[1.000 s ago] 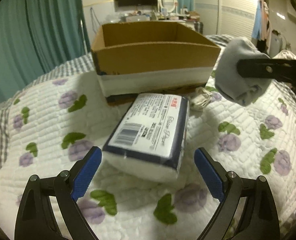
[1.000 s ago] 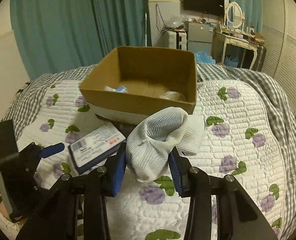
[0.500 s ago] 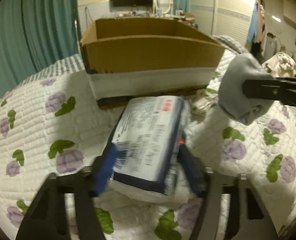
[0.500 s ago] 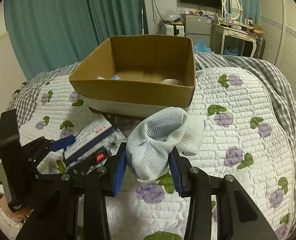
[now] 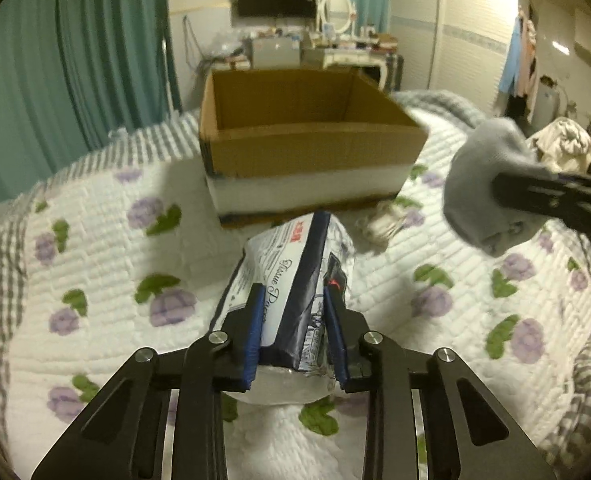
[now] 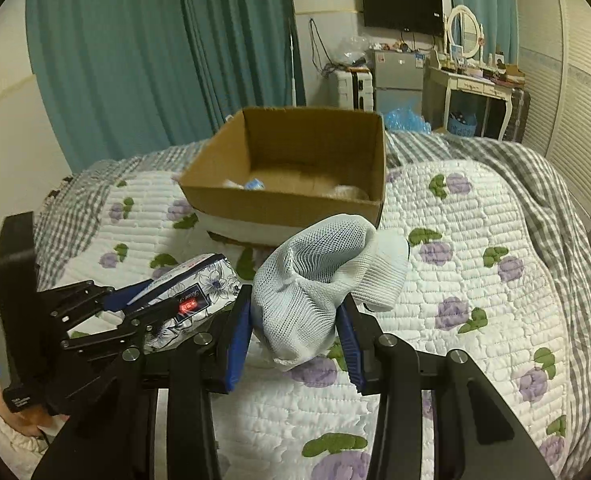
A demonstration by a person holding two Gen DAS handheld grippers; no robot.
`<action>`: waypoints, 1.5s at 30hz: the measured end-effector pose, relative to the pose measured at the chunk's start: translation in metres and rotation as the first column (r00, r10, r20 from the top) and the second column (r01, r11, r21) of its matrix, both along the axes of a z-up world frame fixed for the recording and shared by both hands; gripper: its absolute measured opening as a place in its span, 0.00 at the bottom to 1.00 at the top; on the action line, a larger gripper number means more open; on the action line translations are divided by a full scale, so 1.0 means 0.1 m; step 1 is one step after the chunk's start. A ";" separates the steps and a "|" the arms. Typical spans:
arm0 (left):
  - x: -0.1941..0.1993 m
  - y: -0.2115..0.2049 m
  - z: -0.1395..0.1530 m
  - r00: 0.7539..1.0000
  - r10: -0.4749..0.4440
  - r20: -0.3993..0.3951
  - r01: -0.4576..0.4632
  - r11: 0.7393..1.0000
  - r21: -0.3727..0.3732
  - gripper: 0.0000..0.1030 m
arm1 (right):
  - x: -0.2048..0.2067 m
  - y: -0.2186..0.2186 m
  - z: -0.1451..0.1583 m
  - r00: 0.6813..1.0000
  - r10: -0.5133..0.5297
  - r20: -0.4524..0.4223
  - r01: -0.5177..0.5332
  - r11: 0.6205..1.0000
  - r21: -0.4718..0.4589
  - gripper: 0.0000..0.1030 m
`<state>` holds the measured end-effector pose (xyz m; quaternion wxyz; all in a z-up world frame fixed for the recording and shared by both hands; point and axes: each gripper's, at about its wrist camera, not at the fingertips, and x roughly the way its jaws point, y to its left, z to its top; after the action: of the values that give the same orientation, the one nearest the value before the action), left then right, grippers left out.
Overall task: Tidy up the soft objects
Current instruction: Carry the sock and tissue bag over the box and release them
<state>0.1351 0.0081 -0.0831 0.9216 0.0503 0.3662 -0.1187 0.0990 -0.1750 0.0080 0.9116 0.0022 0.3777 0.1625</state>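
We are squeezing the tissue pack (image 5: 291, 280) with the left gripper (image 5: 294, 330); its jaws are closing on the pack's near end, blue pads pressing into both long sides, and the wrapper is buckling into a ridge between them. The pack is hanging just above the quilt (image 5: 95, 272), in front of the box (image 5: 303, 152). It is looking light and very soft, with a slick plastic wrapper, so we are judging that a grip across the middle of its length would hold steadier than one at the end, where it may sag or slide.

With the right gripper (image 6: 297, 326) we are holding the sock (image 6: 315, 276), fingers clamped on its bunched mesh body while the cuff is flopping free to the right. It is limp and nearly weightless, so little can go wrong there.

Both things are lying short of the box, which is standing open with a few small items already inside.
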 end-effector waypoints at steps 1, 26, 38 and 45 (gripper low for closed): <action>-0.04 -0.01 0.08 1.000 -0.006 0.016 0.006 1.000 -0.005 0.27 | -0.02 0.00 0.04 1.000 0.001 0.005 -0.001 1.000 0.006 0.39; 1.02 -0.39 1.08 0.982 -0.033 0.188 0.031 0.999 0.017 0.27 | 1.24 0.02 0.91 0.994 0.042 0.102 -0.037 0.998 -0.048 0.39; 1.48 -0.44 0.57 0.988 -0.018 0.151 0.003 0.995 0.097 0.33 | 1.93 0.27 0.33 0.994 0.092 0.051 -0.091 0.995 -0.034 0.39; 1.44 -0.46 0.64 0.992 0.030 0.119 -0.039 0.996 0.079 0.66 | 1.88 0.28 0.35 0.995 0.052 0.080 -0.048 0.997 -0.057 0.69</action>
<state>0.2793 -0.0374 -0.0196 0.9406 0.0882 0.3167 -0.0846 0.2866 -0.1475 0.0434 0.9216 -0.0390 0.3443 0.1748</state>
